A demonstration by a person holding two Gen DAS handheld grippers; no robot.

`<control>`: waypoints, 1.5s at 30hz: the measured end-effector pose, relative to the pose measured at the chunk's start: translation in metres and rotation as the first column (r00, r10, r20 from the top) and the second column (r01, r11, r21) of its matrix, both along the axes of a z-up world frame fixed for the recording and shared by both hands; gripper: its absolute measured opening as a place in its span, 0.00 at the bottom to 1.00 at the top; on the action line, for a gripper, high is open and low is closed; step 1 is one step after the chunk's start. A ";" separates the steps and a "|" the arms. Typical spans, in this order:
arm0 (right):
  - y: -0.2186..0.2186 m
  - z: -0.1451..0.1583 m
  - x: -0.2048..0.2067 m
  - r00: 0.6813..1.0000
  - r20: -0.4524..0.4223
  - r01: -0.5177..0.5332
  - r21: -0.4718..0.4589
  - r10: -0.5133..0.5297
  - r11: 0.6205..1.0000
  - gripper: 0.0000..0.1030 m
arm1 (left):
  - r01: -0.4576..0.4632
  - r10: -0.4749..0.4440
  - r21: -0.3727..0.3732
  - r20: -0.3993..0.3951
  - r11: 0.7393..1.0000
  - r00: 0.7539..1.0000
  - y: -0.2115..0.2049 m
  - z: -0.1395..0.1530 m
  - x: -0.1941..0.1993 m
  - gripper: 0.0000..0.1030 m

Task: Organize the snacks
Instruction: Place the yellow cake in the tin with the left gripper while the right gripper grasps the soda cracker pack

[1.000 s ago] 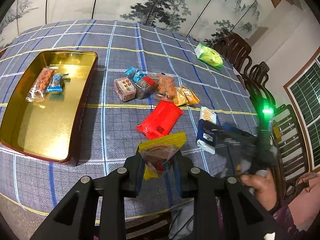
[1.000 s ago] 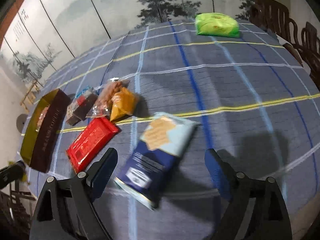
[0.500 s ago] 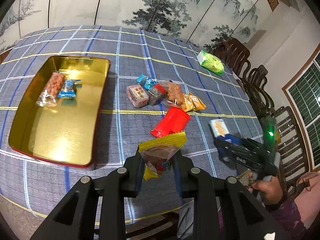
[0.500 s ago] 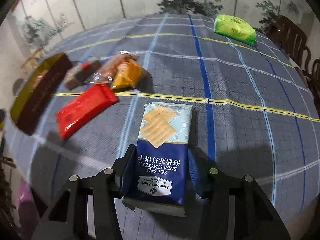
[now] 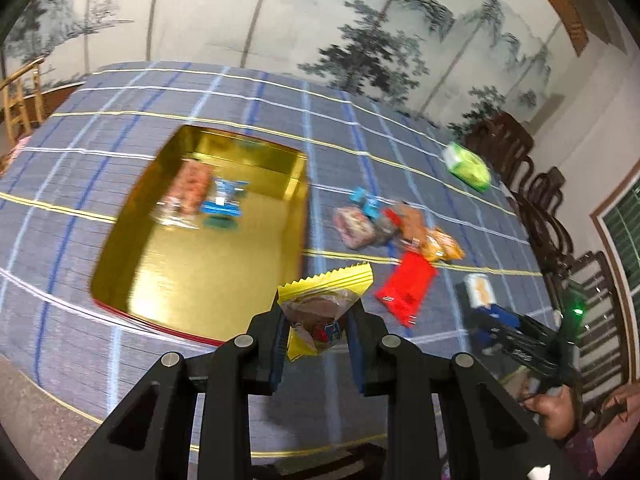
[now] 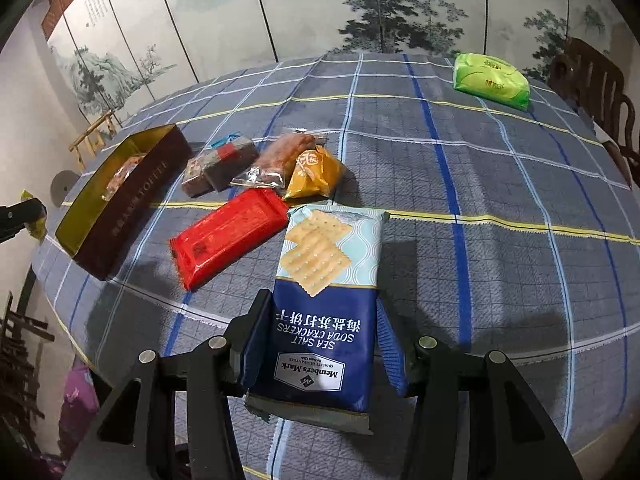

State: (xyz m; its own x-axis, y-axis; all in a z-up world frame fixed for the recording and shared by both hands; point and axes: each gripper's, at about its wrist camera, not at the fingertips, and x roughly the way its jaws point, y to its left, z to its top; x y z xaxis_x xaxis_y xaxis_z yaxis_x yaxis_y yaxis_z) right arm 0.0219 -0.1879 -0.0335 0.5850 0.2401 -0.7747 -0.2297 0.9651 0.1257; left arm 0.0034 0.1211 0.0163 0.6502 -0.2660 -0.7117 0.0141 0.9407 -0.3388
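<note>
My left gripper (image 5: 318,334) is clamped on a yellow-edged snack packet (image 5: 320,304), held above the plaid tablecloth (image 5: 248,96) beside the gold tin (image 5: 192,264). My right gripper (image 6: 316,344) pinches a blue soda cracker pack (image 6: 320,320), its far end just beside a red packet (image 6: 228,240).

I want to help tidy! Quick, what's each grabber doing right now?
Left gripper: shut on the yellow snack packet.
Right gripper: shut on the soda cracker pack.
</note>
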 end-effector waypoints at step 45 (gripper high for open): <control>-0.018 0.031 0.000 0.998 0.046 0.042 0.076 -0.046 0.996 0.50 | -0.183 0.196 0.202 -0.049 0.962 0.979 0.062 -0.067 0.070 0.25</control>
State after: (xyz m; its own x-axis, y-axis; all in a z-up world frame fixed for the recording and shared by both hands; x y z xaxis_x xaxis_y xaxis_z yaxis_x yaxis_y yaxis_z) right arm 0.0218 -0.2059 -0.0026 0.6325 0.2695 -0.7262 -0.1948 0.9627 0.1876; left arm 0.0732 0.1829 -0.0506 0.6234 0.0057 -0.7819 -0.1875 0.9719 -0.1424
